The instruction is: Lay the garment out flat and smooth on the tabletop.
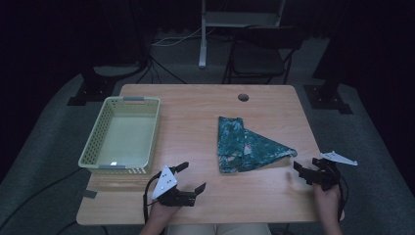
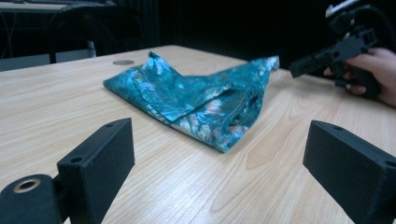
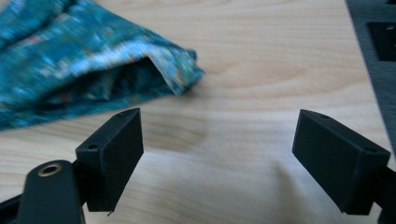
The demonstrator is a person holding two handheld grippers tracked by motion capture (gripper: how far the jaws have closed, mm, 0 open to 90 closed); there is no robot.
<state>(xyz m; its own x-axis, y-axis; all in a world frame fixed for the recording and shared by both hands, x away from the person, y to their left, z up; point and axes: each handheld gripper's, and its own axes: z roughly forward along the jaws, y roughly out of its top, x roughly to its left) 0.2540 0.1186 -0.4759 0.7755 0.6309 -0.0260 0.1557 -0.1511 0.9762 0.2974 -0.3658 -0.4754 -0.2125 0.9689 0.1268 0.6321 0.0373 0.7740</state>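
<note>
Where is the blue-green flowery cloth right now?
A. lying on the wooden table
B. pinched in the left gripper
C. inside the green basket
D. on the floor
A: the cloth lies folded on the table, the basket beside it holds nothing, and both the left gripper and the right gripper are open, apart from it.

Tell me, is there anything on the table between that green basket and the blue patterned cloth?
No, just bare wood between the basket and the cloth, seen in the high view.
</note>
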